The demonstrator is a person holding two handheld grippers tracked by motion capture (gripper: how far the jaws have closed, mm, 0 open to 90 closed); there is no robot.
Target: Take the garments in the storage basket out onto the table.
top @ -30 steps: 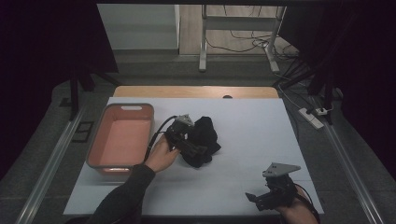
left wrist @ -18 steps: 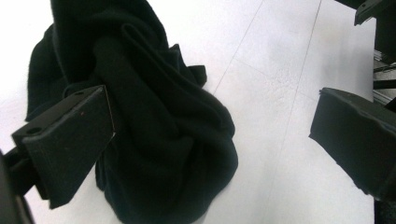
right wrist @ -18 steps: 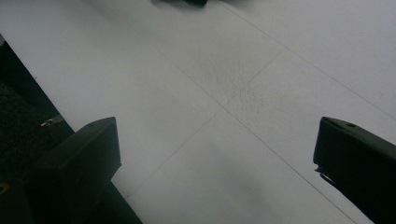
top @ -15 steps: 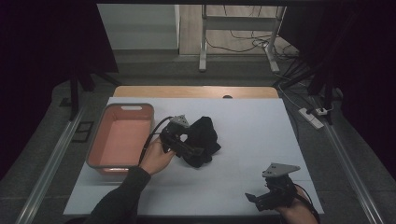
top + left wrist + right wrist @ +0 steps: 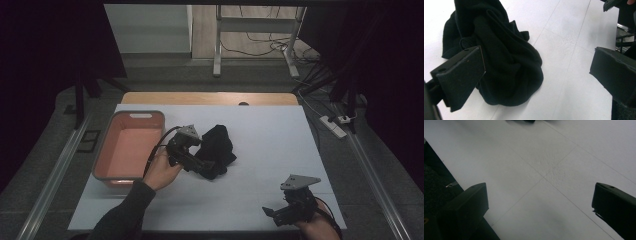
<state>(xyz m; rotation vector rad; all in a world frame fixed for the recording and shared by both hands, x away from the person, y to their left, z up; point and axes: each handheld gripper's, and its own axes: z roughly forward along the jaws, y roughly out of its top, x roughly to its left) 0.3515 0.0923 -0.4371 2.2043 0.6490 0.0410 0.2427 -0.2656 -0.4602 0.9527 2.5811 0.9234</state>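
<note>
The left gripper (image 5: pixel 202 162) is reaching wide open at the black cloth (image 5: pixel 216 150) beside the pink tub (image 5: pixel 129 150), so it should be closing on a thick fold, while the right gripper (image 5: pixel 275 212) is waiting open.

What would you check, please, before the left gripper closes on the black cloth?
1. Left gripper open: ok, its jaws stand wide apart in the left gripper view.
2. Black cloth between the jaws: not ok, the heap lies toward one jaw, with bare table at the other.
3. Jaws in contact with the cloth: cannot tell from these views.
4. Pink bin ready to receive: ok, nothing shows inside it, and it sits just left of the cloth in the high view.
5. Right gripper out of the way: ok, it is open at the table's near right corner, far from the cloth.
</note>
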